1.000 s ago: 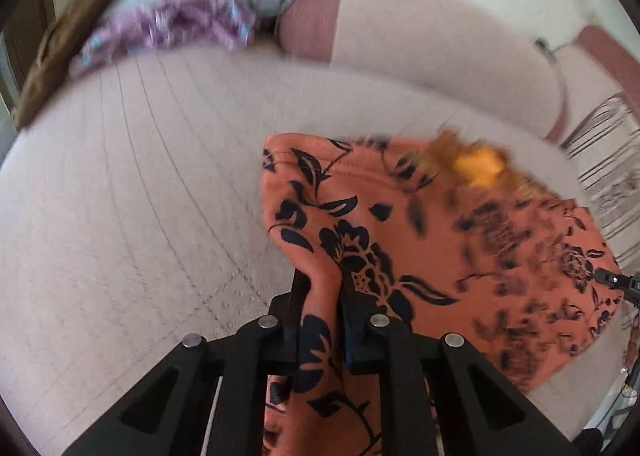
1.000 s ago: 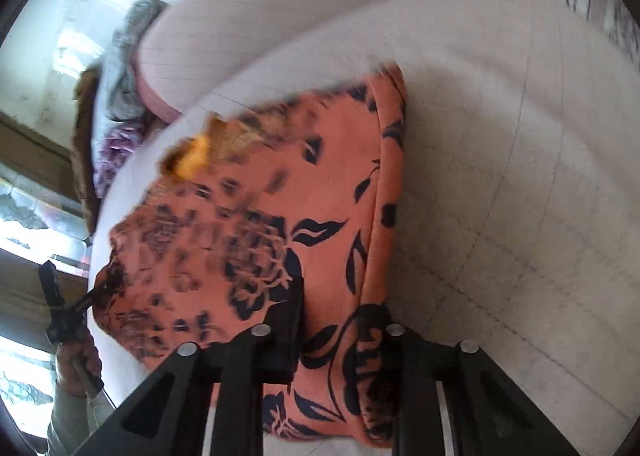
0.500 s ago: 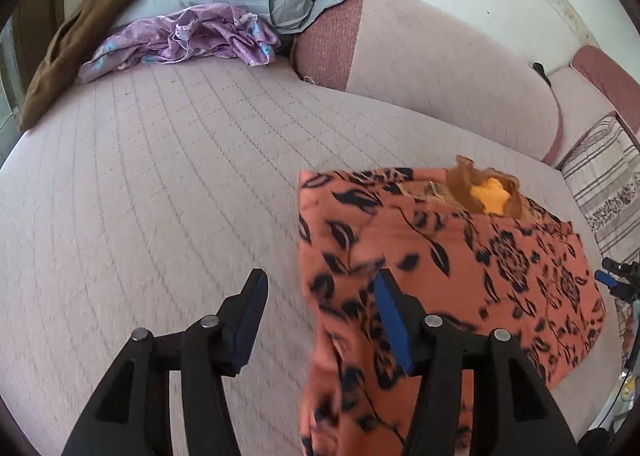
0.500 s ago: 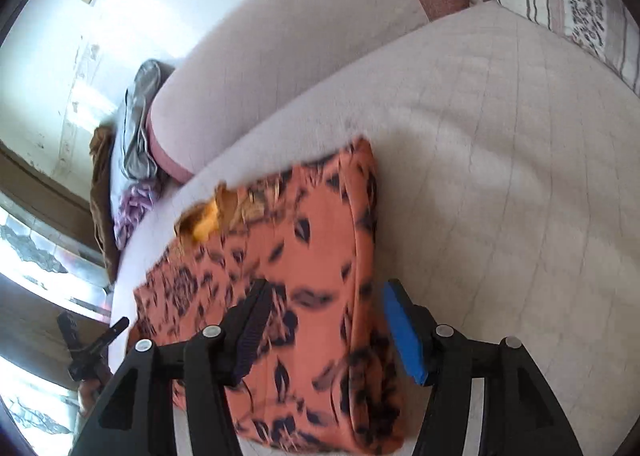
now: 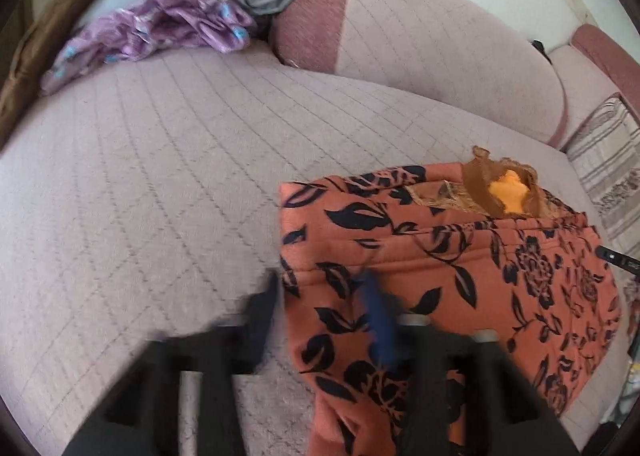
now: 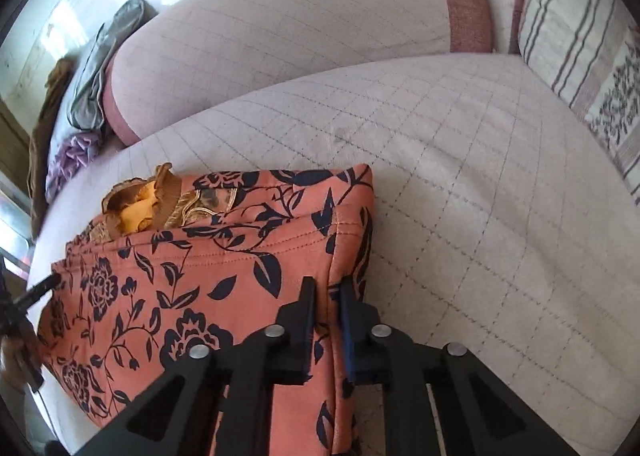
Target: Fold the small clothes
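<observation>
Regripping for another fold: garment (image 6: 208, 296) lies half-folded on the sofa (image 6: 460, 160). My right gripper (image 6: 326, 296) has just closed, pinching its edge; my left gripper (image 5: 320, 296), blurred, seems to have closed on the opposite edge. Next, lift both together.

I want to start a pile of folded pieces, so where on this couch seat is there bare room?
The seat cushion lies bare between the orange floral garment and the purple cloth. In the right wrist view, bare seat runs from the garment to the striped pillow. It is crowded around the garment and in the far clothes corner.
</observation>
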Available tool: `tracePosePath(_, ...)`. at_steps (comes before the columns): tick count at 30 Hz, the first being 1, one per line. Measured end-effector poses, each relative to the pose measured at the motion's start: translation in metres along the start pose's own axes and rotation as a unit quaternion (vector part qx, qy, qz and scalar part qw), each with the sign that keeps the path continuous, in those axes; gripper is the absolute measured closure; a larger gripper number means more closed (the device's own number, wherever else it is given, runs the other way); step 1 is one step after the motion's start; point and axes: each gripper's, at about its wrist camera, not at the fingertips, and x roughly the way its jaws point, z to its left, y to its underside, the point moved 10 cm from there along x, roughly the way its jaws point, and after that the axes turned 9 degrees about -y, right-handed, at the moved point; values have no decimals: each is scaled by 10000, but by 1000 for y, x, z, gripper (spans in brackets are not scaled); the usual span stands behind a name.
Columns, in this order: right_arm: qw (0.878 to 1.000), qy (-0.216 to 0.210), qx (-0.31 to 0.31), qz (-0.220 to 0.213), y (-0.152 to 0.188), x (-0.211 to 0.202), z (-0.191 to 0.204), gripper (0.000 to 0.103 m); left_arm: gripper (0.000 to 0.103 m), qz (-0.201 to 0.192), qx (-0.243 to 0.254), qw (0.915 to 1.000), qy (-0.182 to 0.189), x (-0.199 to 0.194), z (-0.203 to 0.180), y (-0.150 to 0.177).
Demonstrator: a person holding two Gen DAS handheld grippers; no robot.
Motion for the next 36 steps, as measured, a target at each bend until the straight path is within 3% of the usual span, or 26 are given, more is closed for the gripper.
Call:
tracePosePath(3,9999,83,-124,-31,-3,-5,5,94,97,-163,196,9997,16,-8,-5,-4)
tracePosePath(7,9991,266,-278,-170,-4,-15,8,95,97,-779,630,9949,-113,-43,-14,-12)
tracePosePath(14,9948,499,-477,-748,-25,-50,9,99,97,-1529,687,9858,-84,-88,-19,-55)
tracePosePath(17,9920,626,-308,-1056,-49,-59,-2,99,97,-1533,710,9854,-221,-74,-19,-69)
tracePosePath(18,9923,571,-176,-1086,-54,-56,-7,99,97,-1432,680,9869,-295,-62,-16,-69)
tracePosePath(19,9934,478,-65,-1045,-56,-50,-11,97,97,-1064,651,9918,-287,-40,-14,-63)
tracePosePath(21,9974,-65,384,-598,-50,-23,-17,95,97,-689,608,9949,-403,-15,-8,-53)
tracePosePath(23,9959,-343,811,-214,-37,-6,-23,94,96,-552,627,9958,-372,-6,-5,-44)
tracePosePath(24,9953,-410,846,-221,-33,-4,-24,90,95,-527,631,9960,-362,-6,-3,-42)
tracePosePath(25,9952,-443,827,-274,-31,-4,-24,76,94,-537,635,9959,-342,-6,-1,-41)
tracePosePath(26,9951,-465,814,-312,-30,-5,-24,50,94,-531,630,9961,-321,-7,0,-40)
tracePosePath(28,9943,-496,853,-400,-29,-7,-23,20,94,-535,577,9965,-278,-10,3,-42)
tracePosePath(31,9955,-452,652,-518,-35,-5,-17,22,94,-461,496,9974,-241,-11,4,-44)
tracePosePath(32,9975,-359,507,-328,-32,3,-13,31,94,-422,519,9974,-261,-11,3,-43)
tracePosePath(33,9990,-210,380,-108,-29,11,-11,44,94,-399,542,9973,-290,-11,3,-43)
tracePosePath(34,9996,-71,254,114,-24,19,-9,79,97,-403,561,9971,-311,-13,3,-43)
tracePosePath(36,9997,213,71,126,-22,19,-5,91,97,-618,611,9957,-324,-25,2,-47)
